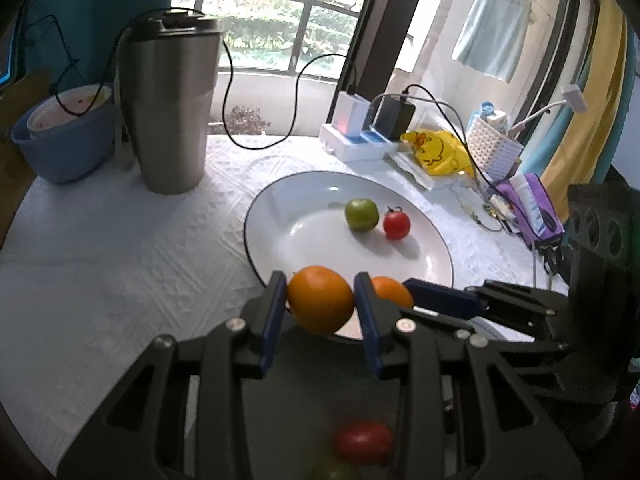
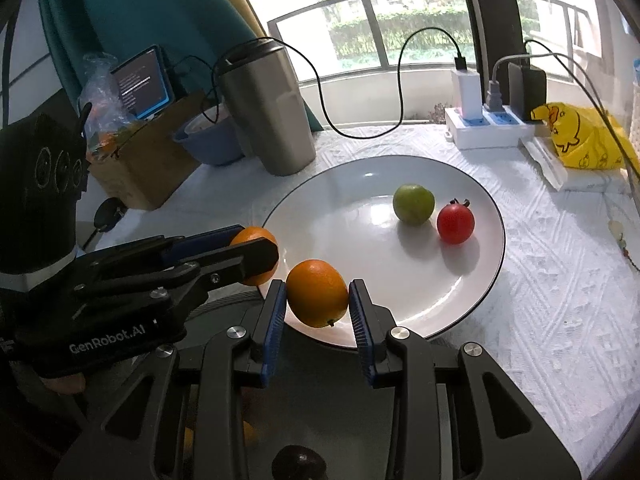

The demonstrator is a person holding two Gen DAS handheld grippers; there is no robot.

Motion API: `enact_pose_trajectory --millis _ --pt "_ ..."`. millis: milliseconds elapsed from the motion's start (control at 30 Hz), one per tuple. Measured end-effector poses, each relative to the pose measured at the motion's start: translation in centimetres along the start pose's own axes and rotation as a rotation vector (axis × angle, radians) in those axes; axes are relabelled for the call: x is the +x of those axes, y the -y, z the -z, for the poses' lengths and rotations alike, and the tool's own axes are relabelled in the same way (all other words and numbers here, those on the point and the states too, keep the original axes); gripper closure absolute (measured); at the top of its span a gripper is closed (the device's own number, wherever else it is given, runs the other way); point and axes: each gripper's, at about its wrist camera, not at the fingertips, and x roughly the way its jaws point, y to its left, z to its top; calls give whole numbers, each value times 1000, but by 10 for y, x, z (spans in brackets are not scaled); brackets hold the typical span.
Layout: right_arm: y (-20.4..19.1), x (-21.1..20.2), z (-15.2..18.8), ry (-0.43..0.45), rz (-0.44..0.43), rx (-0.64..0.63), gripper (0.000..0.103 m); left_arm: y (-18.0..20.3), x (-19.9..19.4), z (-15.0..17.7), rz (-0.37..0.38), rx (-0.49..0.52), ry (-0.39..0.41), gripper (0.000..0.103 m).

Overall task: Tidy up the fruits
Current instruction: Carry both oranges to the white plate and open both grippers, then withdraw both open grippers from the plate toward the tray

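A white plate (image 1: 312, 248) (image 2: 352, 240) with a dark rim lies on the white cloth, holding a green fruit (image 1: 361, 215) (image 2: 413, 204) and a red fruit (image 1: 396, 224) (image 2: 455, 224) side by side. My left gripper (image 1: 321, 300) is shut on an orange (image 1: 320, 299) just over the plate's near rim. My right gripper (image 2: 317, 294) is shut on a second orange (image 2: 317, 293), also above the near rim. In the left wrist view the right gripper's orange (image 1: 392, 290) shows beside mine. In the right wrist view the left gripper (image 2: 256, 256) holds its orange (image 2: 256, 240) at the plate's left edge.
A steel tumbler (image 1: 170, 108) (image 2: 266, 108) and a blue bowl (image 1: 64, 136) stand behind the plate on the left. A power strip with chargers (image 1: 360, 136) (image 2: 488, 120), cables, a yellow bag (image 1: 436, 152) (image 2: 580, 140) and a white basket (image 1: 494, 146) line the back right. A cardboard box (image 2: 148, 160) sits far left.
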Motion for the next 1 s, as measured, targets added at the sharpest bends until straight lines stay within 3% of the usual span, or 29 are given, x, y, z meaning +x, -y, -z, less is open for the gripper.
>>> enact_pose_trajectory --millis 167,233,367,433,1000 --pt "6 2 -2 -3 19 30 66 0 3 -1 3 -4 -9 66" --pt "9 2 -2 -3 31 49 55 -1 5 -1 5 -13 -17 66" --pt "10 -3 -2 7 42 62 54 -3 4 -3 -11 -20 -16 66" --pt "10 -6 -2 10 44 61 54 -3 -1 -3 -11 -26 -2 59" --pt "-13 -43 9 44 78 33 54 10 -47 9 -6 -13 55 59"
